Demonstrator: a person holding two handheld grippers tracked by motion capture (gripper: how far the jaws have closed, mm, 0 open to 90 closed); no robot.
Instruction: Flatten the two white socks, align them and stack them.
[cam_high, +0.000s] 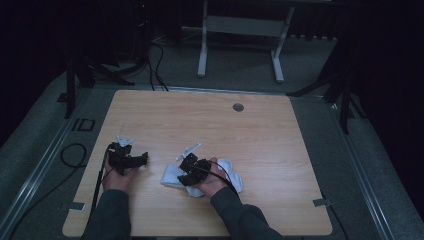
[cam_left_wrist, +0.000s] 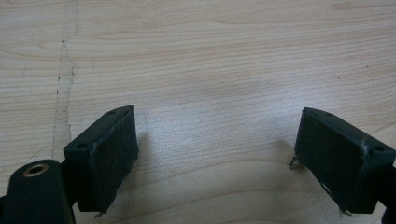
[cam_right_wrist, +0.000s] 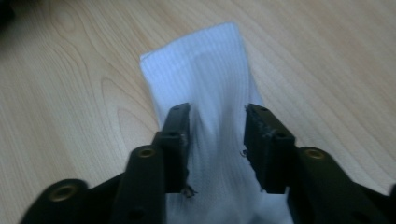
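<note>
**Right claw astride white sock, left claw spread over bare wood**

High view: white sock (cam_high: 172, 176) lies lower centre of the table (cam_high: 260, 150), bunched under the right gripper (cam_high: 186, 170), spilling out to its left and right. Left gripper (cam_high: 135, 161) sits lower left, just beside the sock but apart from it.

Left gripper view: jaws wide apart at bottom corners of the frame, bare tabletop (cam_left_wrist: 210, 70) between them.

Right gripper view: sock (cam_right_wrist: 205, 88) runs from bottom centre up to upper centre, ribbed cuff end farthest away. Jaws part-closed, one on each side of the sock, fabric puckered between them; firm clamp cannot be told.
</note>
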